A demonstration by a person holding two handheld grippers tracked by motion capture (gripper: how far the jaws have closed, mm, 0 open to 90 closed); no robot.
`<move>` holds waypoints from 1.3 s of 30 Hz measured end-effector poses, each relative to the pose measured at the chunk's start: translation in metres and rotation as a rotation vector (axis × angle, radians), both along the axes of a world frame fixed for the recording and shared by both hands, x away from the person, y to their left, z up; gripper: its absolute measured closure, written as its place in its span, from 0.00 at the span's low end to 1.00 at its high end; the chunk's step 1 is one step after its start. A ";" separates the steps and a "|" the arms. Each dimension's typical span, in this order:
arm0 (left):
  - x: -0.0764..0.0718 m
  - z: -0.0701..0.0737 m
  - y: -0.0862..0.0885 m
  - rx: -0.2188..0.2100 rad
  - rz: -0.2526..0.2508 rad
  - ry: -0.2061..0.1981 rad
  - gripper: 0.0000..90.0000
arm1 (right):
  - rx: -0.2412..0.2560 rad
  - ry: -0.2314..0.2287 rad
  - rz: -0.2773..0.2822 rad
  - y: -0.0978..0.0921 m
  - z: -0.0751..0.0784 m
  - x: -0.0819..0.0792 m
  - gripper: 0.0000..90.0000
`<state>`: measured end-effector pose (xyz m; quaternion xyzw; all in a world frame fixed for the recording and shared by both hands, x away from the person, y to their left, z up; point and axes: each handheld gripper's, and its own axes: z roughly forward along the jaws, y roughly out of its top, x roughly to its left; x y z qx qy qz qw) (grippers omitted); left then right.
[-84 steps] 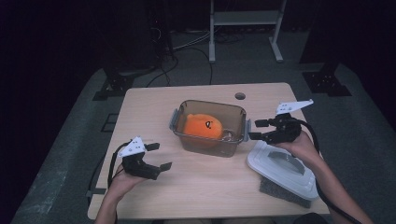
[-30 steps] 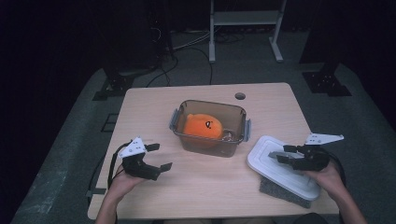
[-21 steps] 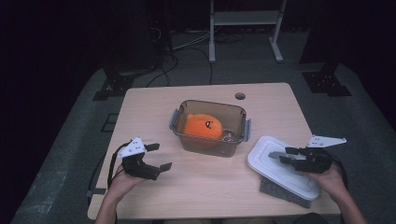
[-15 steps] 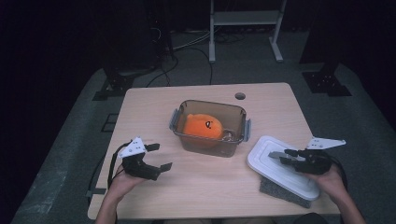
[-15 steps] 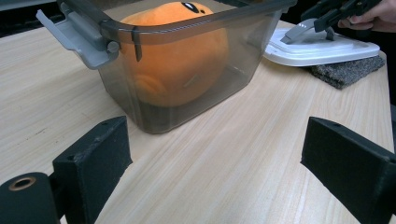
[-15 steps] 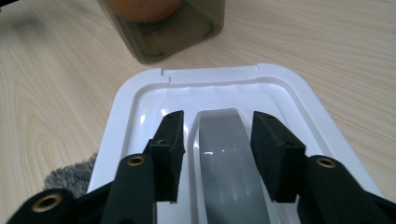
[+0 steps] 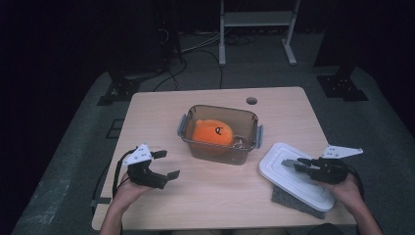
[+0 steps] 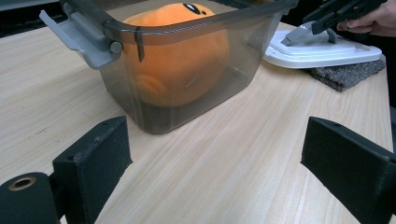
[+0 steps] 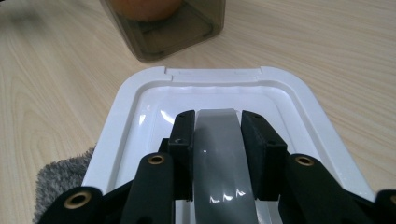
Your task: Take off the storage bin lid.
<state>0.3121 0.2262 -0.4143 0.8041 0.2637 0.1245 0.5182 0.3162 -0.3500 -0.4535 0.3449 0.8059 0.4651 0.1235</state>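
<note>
White plastic lid [image 7: 293, 172], light and stiff, sits pinched at its grey handle [image 9: 219, 154] by the right gripper [image 7: 302, 165]; left gripper [image 7: 161, 165] gapes idle.

No text, label, brand or number can be read anywhere; the toy [image 7: 212, 134] in the box [image 7: 247, 147] bears only a dark printed mark, not lettering; the lid [image 9: 140, 88] is plain.
</note>
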 end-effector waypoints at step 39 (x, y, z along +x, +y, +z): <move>0.000 0.000 0.002 -0.014 0.002 0.006 0.08 | 0.026 -0.086 0.069 -0.006 0.083 -0.015 0.73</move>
